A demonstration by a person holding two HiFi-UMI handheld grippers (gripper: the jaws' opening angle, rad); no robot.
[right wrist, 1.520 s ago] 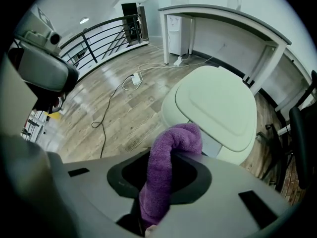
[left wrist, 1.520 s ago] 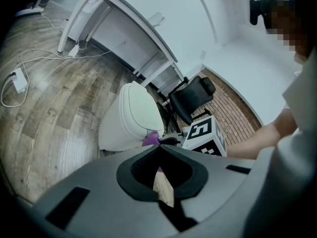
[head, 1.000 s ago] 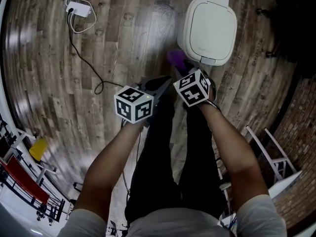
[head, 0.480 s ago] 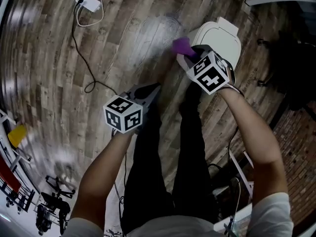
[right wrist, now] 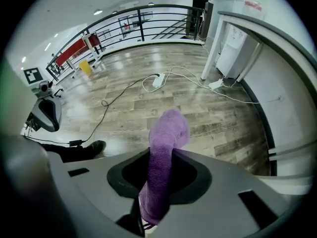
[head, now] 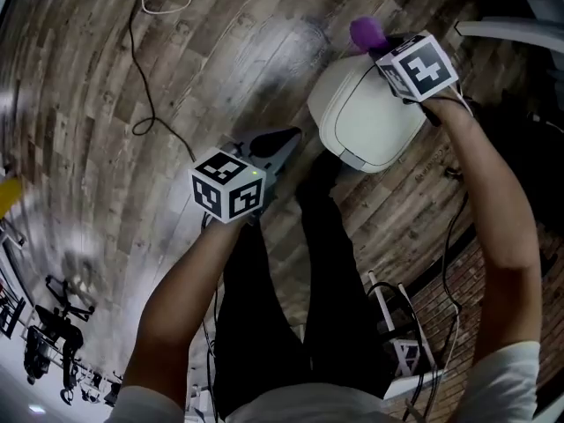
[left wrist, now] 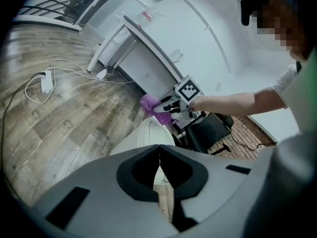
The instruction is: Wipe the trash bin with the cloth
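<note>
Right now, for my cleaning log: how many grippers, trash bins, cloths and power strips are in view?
Grippers: 2 (left gripper, right gripper)
White trash bin: 1
Purple cloth: 1
White power strip: 1
Total: 5

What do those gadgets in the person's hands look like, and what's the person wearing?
The left tongs and right tongs are grey with black-lined jaws; each carries a white cube printed with black square markers. The person wears short pale sleeves and dark trousers.
</note>
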